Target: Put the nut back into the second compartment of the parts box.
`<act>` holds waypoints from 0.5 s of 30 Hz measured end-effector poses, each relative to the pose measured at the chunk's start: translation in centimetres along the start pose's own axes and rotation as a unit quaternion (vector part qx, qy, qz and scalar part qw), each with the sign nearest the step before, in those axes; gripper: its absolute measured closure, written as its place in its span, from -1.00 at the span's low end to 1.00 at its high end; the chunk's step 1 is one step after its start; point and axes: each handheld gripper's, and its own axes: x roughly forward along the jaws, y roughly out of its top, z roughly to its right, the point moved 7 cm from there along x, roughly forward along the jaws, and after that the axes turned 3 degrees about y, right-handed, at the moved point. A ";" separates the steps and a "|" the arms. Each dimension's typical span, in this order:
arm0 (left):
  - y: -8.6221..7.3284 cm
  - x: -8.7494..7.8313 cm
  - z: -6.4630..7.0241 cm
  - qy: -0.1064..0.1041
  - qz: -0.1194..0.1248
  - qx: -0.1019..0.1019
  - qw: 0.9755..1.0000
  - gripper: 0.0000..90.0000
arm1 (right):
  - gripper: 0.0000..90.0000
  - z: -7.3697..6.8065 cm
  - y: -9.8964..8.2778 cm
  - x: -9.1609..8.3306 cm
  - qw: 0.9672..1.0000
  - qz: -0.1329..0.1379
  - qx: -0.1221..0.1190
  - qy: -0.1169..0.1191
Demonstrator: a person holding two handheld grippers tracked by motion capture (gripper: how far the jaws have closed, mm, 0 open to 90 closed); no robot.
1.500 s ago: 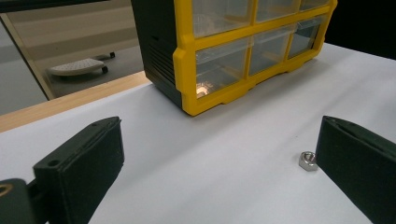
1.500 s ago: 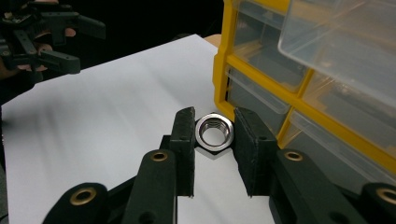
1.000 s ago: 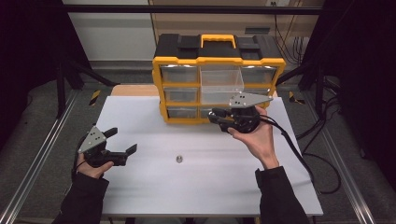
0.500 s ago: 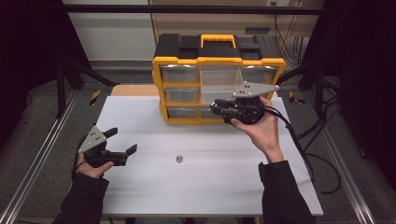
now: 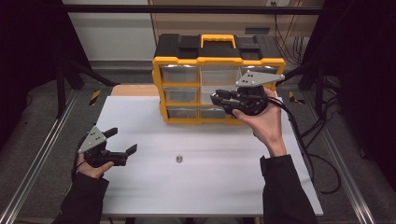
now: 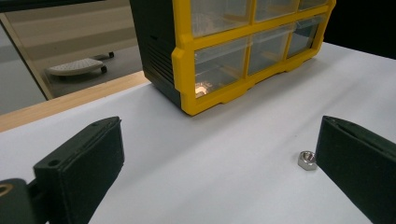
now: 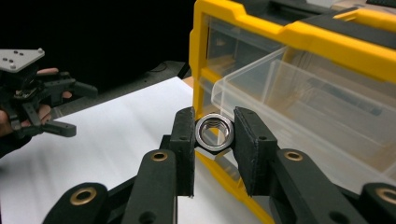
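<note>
The right gripper has its fingers clamped on a shiny steel hex nut beside the yellow-framed drawer cabinet's pulled-out clear drawer; the left gripper rests wide open and empty on the white counter.

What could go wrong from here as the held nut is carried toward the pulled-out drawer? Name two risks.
1. The right gripper pinches the nut only by its edges; it might slip and fall short of the open drawer.
2. A jaw might bump the drawer's clear front wall, shoving the organizer.
</note>
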 end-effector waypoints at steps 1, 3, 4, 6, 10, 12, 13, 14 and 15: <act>0.0 0.0 0.0 0.000 -0.001 0.000 1.000 -0.99 | 0.57 0.1 0.2 -0.1 1.000 0.002 0.000 -0.002; 0.0 0.0 0.0 0.000 -0.001 0.000 1.000 -0.99 | 0.57 0.3 0.5 -0.2 1.000 0.004 0.002 -0.008; 0.0 0.0 0.0 0.000 0.000 0.000 1.000 -0.99 | 0.57 0.3 0.7 -0.3 1.000 0.008 0.003 -0.010; 0.0 0.0 0.0 0.000 0.000 0.000 1.000 -0.99 | 0.57 0.5 1.0 -0.4 1.000 0.013 0.004 -0.011; -0.1 0.1 0.0 -0.001 -0.001 0.001 1.000 -0.99 | 0.57 1.0 1.6 -0.5 1.000 0.015 0.007 -0.021; 0.0 0.0 0.0 -0.001 -0.001 0.001 1.000 -0.99 | 0.56 1.3 1.9 -0.6 1.000 0.016 0.007 -0.026; 0.0 0.0 0.0 -0.001 -0.001 0.001 1.000 -0.99 | 0.57 1.5 2.0 -0.6 0.999 0.018 0.010 -0.028; 0.0 0.0 0.0 -0.001 -0.001 0.001 1.000 -0.99 | 0.57 1.6 2.1 -0.6 0.999 0.019 0.012 -0.030; 0.0 0.0 0.0 -0.001 -0.001 0.000 1.000 -0.99 | 0.56 1.8 2.2 -0.6 0.999 0.019 0.012 -0.033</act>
